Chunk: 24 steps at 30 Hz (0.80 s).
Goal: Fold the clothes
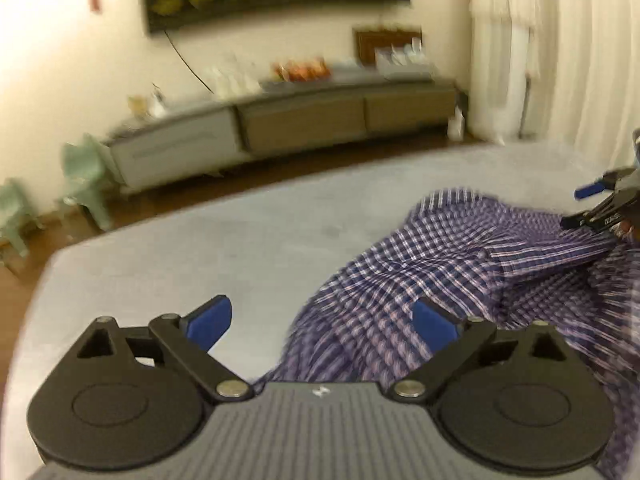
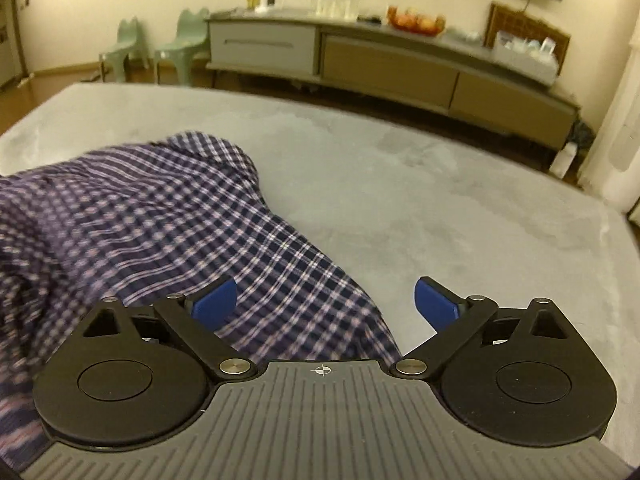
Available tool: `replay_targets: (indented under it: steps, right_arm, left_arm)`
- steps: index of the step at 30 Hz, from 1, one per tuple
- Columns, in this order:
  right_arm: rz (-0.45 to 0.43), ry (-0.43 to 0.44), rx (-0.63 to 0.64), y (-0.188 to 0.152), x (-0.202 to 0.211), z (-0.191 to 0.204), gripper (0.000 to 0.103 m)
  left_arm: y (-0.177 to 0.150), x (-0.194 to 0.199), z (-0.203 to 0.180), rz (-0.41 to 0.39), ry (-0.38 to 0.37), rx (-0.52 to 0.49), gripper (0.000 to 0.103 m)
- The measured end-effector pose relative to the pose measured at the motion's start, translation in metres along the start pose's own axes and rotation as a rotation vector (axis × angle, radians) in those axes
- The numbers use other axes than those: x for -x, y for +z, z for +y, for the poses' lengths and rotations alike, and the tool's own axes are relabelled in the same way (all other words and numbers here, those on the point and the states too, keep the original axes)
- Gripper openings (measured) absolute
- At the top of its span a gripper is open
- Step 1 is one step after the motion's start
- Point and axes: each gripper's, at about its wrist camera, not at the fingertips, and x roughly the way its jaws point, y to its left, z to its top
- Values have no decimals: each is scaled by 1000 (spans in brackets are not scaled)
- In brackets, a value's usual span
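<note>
A blue and white checked shirt (image 1: 448, 264) lies rumpled on the grey bed (image 1: 240, 240). In the left wrist view my left gripper (image 1: 322, 322) stands open above the shirt's near edge, its blue pads wide apart and nothing pinched between them. The right gripper (image 1: 600, 204) shows at the far right edge of that view, over the shirt. In the right wrist view the shirt (image 2: 168, 224) fills the left half and my right gripper (image 2: 326, 304) is open above its right edge, with cloth below the left pad and bare bed (image 2: 440, 184) below the right one.
Beyond the bed's far edge runs a strip of wooden floor, then a long low sideboard (image 2: 384, 60) with bottles and a fruit bowl on it. Two pale green chairs (image 2: 156, 46) stand to its left. White curtains (image 1: 560, 48) hang at the right.
</note>
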Motion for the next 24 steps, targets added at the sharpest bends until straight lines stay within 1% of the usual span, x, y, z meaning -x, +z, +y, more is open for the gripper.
replay_targets:
  steps: [2,3,4,5,6,7,8,9,10,11,12,14,15,17,19,20,21,22,23,24]
  right_arm:
    - [27,10,-3,2,-15,-2,97]
    - [42,29,0,2,-23,-3,91]
    - [59,54,6,2,-29,-2,78]
    - [60,73,6,0,-32,-2,77]
    - [48,83,16,-1,-32,-1,68]
    - [38,95,31,-2,-30,1,54]
    - [34,112,42,-2,-28,3,41]
    - [40,126,51,-1,-26,6,7]
    - [50,129,60,0,-24,10,1]
    - [35,112,78,1,-16,14,1]
    - [5,84,100,3,-7,19,1]
    - [-63,40,125,9,16,24,0]
    - [-118,20,120,13,36,22,0]
    - [-236,-22,116,22,79,22,0]
    - [-354,-55,146,19,131,29,0]
    - [-404,-83,190,11,155,36,0]
    - [-447,-104,240,-4,176,46,0]
    - [-483,-117,290,-23,194,57,1]
    - [-480,-128,322,-45,203,66,1]
    - [-451,-138,341,-69,206,76,3]
  left_arm:
    - [6,-51,-3,68,39,-22,93]
    - [7,-72,-3,93,47,-32,91]
    - [6,-87,-2,117,39,-39,91]
    - [5,-99,-1,137,13,-39,91]
    - [3,-108,3,157,-21,-38,91]
    - [1,-113,5,176,-48,-30,94]
    - [-1,-112,10,164,-80,-6,93]
    - [-2,-111,13,164,-113,10,87]
    - [-4,-110,15,163,-143,23,64]
    - [-1,-108,14,159,-155,12,39]
    - [2,-104,13,156,-165,4,5]
    - [6,-86,18,143,-152,18,5]
    - [13,-70,23,98,-151,21,4]
    - [23,-24,30,-20,-179,57,4]
    - [22,38,32,-157,-193,58,4]
    - [13,64,28,-203,-198,47,4]
    - [3,89,22,-244,-202,33,4]
    - [-19,108,13,-246,-203,-6,5]
    - [-42,123,3,-241,-200,-44,5]
    - [-66,118,-11,-189,-174,-83,6]
